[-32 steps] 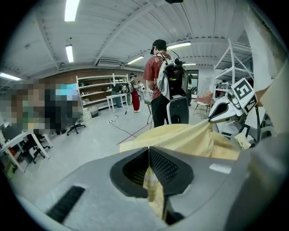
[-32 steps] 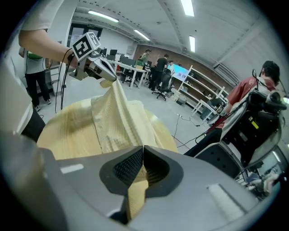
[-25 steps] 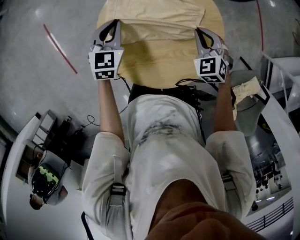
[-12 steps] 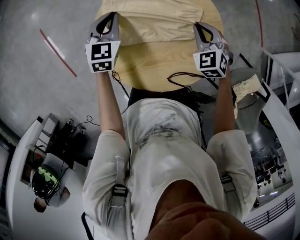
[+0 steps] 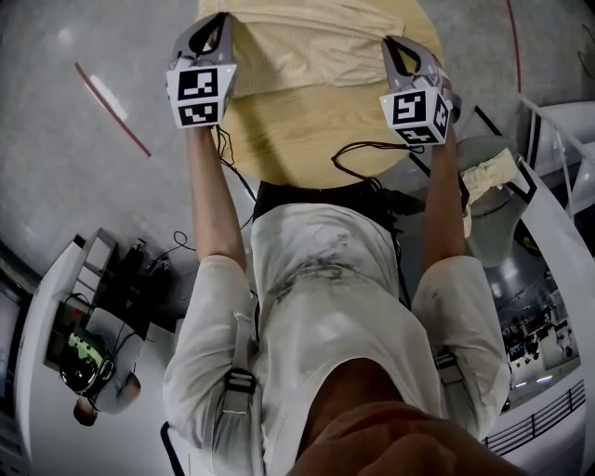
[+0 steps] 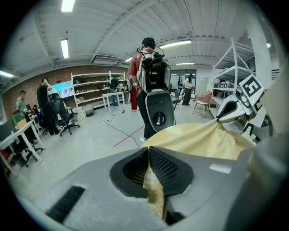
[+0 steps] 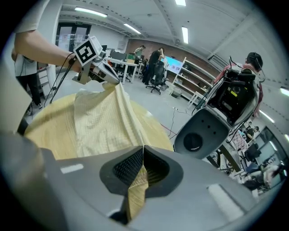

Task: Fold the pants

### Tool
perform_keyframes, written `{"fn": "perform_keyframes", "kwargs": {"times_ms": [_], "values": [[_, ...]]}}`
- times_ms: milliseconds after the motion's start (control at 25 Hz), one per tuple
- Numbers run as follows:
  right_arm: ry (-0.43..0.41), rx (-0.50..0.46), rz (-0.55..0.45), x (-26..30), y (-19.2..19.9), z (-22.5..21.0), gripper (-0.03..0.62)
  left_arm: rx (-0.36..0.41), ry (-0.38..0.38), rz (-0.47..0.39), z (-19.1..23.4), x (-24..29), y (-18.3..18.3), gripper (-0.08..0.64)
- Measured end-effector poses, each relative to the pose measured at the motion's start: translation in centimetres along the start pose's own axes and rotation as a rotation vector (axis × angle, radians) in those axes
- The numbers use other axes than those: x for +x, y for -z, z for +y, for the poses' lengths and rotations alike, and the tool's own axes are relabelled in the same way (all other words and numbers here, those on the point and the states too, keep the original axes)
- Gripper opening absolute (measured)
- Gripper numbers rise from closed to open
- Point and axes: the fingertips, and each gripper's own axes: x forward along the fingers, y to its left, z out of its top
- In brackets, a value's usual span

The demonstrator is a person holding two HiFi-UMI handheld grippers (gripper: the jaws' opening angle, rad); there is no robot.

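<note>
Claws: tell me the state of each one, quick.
Left claw: closed, holding an edge of the pants.
Right claw: closed, holding the pants at another edge.

Matt woven pants (image 5: 316, 46) (pale wood table (image 5: 307, 135))

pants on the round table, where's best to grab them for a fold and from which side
The two corners of the near edge, one per gripper, coming from the person's side of the table. The pants are wide, limp cloth; pinching both ends should keep them spread. The left gripper and right gripper are shut there now.
</note>
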Motion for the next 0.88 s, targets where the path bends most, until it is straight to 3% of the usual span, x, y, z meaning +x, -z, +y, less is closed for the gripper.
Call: {"fn": "perform_keyframes", "kwargs": {"times_ms": [400, 640, 880], "values": [[0.034, 0.055, 0.036, 2.4, 1.0, -1.0, 0.017, 0.005, 0.012, 0.015, 0.6, 3.6, 0.4, 0.018], [0.057, 0.018, 0.072, 3.9, 1.3, -1.4, 0.017, 0.051, 0.000, 0.043, 1.1, 5.5, 0.9, 0.018], [0.081, -0.019, 0.099, 4.9, 0.8, -1.2, 0.018, 0.032, -0.009, 0.046, 2.0, 6.1, 1.7, 0.020]]}}
